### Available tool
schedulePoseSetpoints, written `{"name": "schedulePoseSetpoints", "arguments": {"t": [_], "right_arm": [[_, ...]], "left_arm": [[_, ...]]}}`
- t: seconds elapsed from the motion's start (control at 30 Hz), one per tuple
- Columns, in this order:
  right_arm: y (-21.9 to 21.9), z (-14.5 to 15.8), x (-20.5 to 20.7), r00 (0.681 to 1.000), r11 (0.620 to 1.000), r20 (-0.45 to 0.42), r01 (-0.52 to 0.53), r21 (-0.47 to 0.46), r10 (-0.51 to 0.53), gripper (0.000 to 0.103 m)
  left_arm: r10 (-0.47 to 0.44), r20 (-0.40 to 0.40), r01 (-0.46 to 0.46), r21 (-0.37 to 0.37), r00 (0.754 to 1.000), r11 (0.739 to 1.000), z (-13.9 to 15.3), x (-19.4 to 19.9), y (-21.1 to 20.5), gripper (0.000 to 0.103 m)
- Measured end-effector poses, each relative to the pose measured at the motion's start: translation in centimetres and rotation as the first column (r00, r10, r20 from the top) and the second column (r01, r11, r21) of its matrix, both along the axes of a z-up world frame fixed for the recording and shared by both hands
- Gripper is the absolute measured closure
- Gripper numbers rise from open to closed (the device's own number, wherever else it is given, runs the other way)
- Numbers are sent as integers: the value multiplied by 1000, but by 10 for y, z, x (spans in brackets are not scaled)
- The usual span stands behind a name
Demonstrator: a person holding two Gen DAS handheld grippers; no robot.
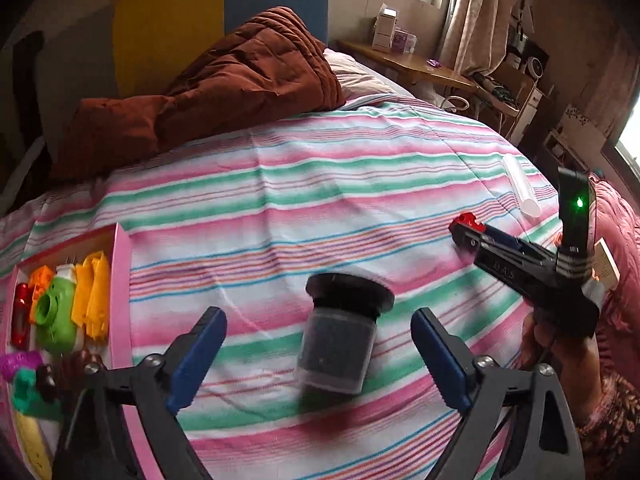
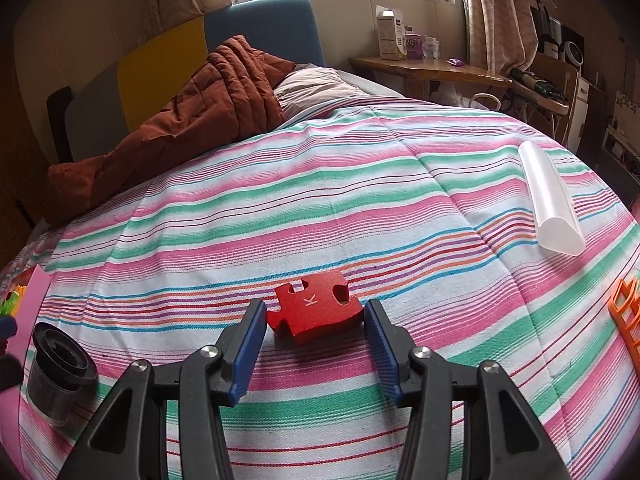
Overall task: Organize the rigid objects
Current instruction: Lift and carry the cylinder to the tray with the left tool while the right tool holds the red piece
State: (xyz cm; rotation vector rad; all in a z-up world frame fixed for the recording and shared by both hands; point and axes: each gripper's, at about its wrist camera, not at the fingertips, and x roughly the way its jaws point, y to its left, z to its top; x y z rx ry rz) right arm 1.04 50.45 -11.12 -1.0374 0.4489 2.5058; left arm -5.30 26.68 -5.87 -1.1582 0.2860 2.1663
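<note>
A dark jar with a wide black lid (image 1: 340, 344) rests tilted on the striped bedspread (image 1: 320, 184), blurred in the left wrist view. My left gripper (image 1: 319, 316) stands open around it, both blue pads clear of its sides. The same jar (image 2: 60, 372) shows at the lower left of the right wrist view. A red puzzle piece (image 2: 316, 308) marked K sits between the tips of my right gripper (image 2: 314, 310), whose pads press on both its sides. From the left wrist view the right gripper (image 1: 464, 226) is at the right, with a hand holding it.
A pink box (image 1: 122, 280) with several coloured toys stands at the left edge of the bed. A translucent white tube (image 2: 552, 204) lies at the right, and an orange plastic frame (image 2: 626, 312) beyond it. A brown quilt (image 1: 224, 80) is heaped at the head.
</note>
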Motion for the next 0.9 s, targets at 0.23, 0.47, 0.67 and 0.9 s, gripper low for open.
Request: {"name": "schedulePoseSetpoints", "arguments": {"t": [0.23, 0.47, 0.67, 0.9], "right_arm": [[0, -1, 0, 1000, 1000, -3, 0, -4, 0, 52], [1, -1, 0, 1000, 1000, -4, -1, -5, 1, 52], [1, 0, 1, 1000, 1000, -9, -2, -6, 2, 52], [-1, 1, 0, 1000, 1000, 0, -4, 3, 4, 52]], "left_arm": [[-10, 62, 13, -47, 998, 999, -39, 10, 8, 43], [12, -2, -12, 16, 1000, 1000, -21, 12, -6, 60], [10, -49, -8, 42, 999, 999, -1, 18, -20, 64], [-17, -45, 17, -1, 999, 1000, -15, 18, -9, 48]]}}
